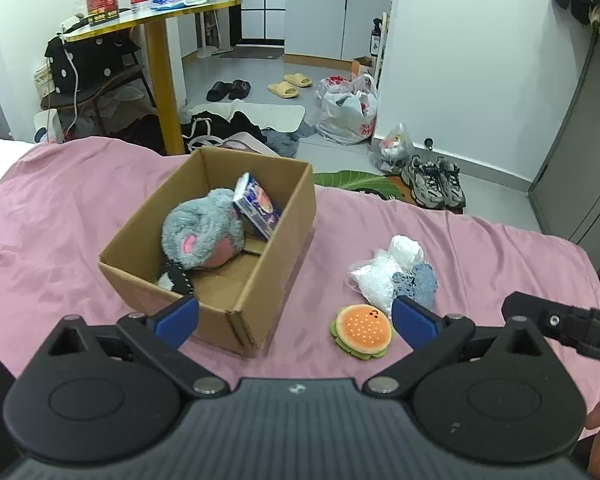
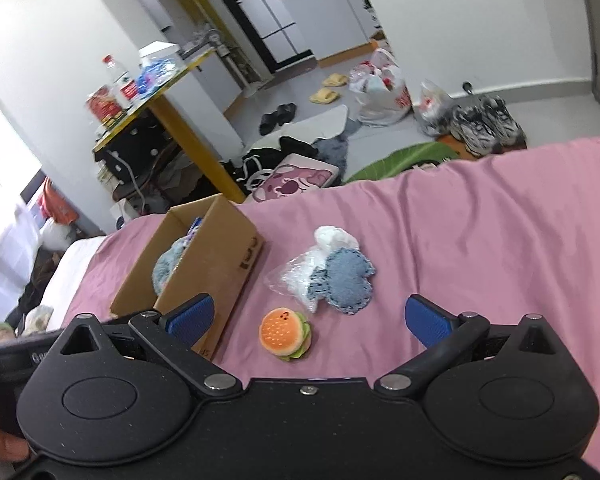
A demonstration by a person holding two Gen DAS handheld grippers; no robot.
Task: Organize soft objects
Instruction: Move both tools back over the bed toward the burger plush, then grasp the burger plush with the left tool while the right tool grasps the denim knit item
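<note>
Both grippers hang empty above the near edge of the pink bedsheet (image 1: pixel 80 208). The left gripper (image 1: pixel 296 322) has its jaws spread wide, and so does the right gripper (image 2: pixel 310 320); neither touches anything.

The cardboard box (image 1: pixel 276 240) sits on the left of the bed. The things still to be tidied lie to its right: a burger toy (image 2: pixel 285 333) nearest, and just beyond it a clear plastic bag (image 2: pixel 300 276) with a blue denim patch (image 2: pixel 348 280) resting partly on it.

The likely trouble is the pile. The denim patch and the plastic bag overlap, so a grab at one may drag the other along or let it slide off halfway to the box. The plastic looks slippery and thin, and I judge it could slip out of the blue pads. The burger toy is small and round; a pinch off its middle may squirt it away across the sheet. The sheet is loose and wrinkled, so a low pinch may catch cloth with the toy. The right gripper's left finger hangs near the box corner and could nudge the box.

Count: one box, holding one grey plush toy (image 1: pixel 202 236), one small printed packet (image 1: pixel 256 210) and one black-and-white item (image 1: pixel 176 278) that I cannot identify. Outside it: one burger toy, one plastic bag, one denim patch. Two grippers.
</note>
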